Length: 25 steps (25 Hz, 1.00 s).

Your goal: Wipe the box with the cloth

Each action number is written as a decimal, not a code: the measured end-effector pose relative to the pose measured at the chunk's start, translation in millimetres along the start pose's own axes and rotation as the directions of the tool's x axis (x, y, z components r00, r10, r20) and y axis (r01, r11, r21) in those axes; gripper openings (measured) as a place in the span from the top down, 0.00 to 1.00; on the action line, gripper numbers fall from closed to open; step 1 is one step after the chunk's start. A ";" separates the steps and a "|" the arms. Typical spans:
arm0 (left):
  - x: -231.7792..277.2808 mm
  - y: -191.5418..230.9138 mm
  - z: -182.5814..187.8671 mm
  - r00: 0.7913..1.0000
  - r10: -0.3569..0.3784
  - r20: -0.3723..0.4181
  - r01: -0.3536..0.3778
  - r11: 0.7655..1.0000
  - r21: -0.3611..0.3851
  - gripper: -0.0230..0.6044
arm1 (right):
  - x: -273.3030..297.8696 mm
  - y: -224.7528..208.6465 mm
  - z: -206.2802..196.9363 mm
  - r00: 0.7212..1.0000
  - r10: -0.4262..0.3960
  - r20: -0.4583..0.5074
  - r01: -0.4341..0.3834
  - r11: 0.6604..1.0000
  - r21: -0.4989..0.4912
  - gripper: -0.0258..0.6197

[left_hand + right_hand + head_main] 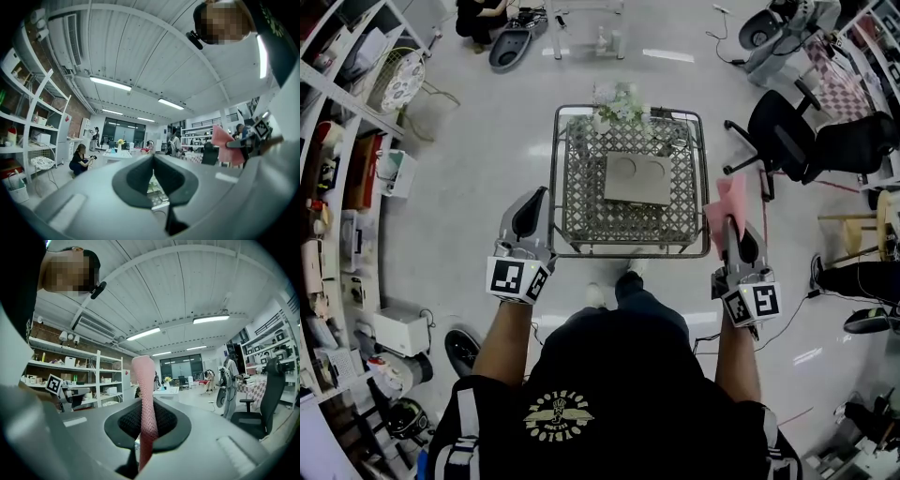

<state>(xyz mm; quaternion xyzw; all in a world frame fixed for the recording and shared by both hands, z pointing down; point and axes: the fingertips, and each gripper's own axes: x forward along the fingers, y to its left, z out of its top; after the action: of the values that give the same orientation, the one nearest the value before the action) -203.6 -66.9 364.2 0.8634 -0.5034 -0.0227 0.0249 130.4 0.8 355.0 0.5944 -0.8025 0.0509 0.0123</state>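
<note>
**While the cloth is held clear of the table, the box lies unwiped**

As the box [637, 178] lies flat near the middle of the lattice-topped table [572, 220], its whole upper face is open to the head view. It is a shallow grey slab with two round recesses in the lid.

Judgement: it looks light and fairly stiff, so it is likely to slide on the open metal lattice under a sideways wipe. A steadying hold belongs on a near edge or corner, away from the recesses. A firm pinch may dent the lid.

The cloth [727, 202] is pink and held off the table's right edge, apart from the box. In the right gripper view it rises from the jaws as a narrow folded strip with a waffle-like weave. It is soft and light. Held by one end only, it will probably trail and bunch, so pressing it flat should serve better than dragging it.

The right gripper [733, 230] is clamped on the lower end of the cloth. The left gripper [534, 204] hangs just off the table's near-left corner with its jaws drawn together and nothing between them. It would have to open before steadying the box.

A vase of flowers [619, 105] stands at the far edge of the table, near the box. A long stroke away from the person could knock it.
</note>
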 end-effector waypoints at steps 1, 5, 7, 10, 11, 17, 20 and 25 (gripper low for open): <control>5.4 0.0 -1.2 1.000 0.002 -0.006 -0.002 1.000 0.001 0.96 | 5.8 -3.3 -1.5 1.000 0.006 -0.004 -0.006 1.000 0.002 0.93; 31.4 -1.4 -9.7 1.000 0.013 -0.025 -0.013 1.000 0.003 0.96 | 31.1 -22.6 -10.8 0.999 0.029 -0.022 -0.028 0.999 0.019 0.93; 45.0 -3.6 -13.4 0.999 0.017 -0.033 -0.017 1.000 0.004 0.96 | 43.5 -33.7 -15.2 0.999 0.037 -0.030 -0.036 0.999 0.027 0.93; 65.3 -5.6 -20.3 0.998 0.028 -0.053 -0.027 1.000 0.004 0.96 | 61.9 -48.9 -22.0 0.998 0.052 -0.042 -0.050 0.998 0.038 0.93; 71.9 -5.9 -23.4 0.998 0.032 -0.060 -0.031 0.999 0.005 0.96 | 67.9 -53.8 -24.7 0.997 0.058 -0.046 -0.056 0.998 0.042 0.93; 113.0 -5.5 -37.0 0.994 0.060 -0.096 -0.057 0.998 0.028 0.96 | 108.7 -82.0 -44.7 0.992 0.104 -0.075 -0.099 0.992 0.075 0.93; 126.7 -5.5 -40.8 0.990 0.085 -0.112 -0.082 0.996 0.028 0.96 | 125.0 -90.3 -59.2 0.985 0.137 -0.106 -0.127 0.987 0.098 0.93; 148.9 -7.4 -55.4 0.985 0.120 -0.125 -0.119 0.993 0.014 0.96 | 149.4 -94.0 -82.9 0.964 0.223 -0.146 -0.203 0.969 0.141 0.93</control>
<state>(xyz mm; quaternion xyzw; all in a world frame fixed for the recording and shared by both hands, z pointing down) -120.3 -191.8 416.9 0.8314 -0.5519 0.0347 0.0549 173.0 -160.7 455.8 0.4980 -0.8535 0.1496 0.0341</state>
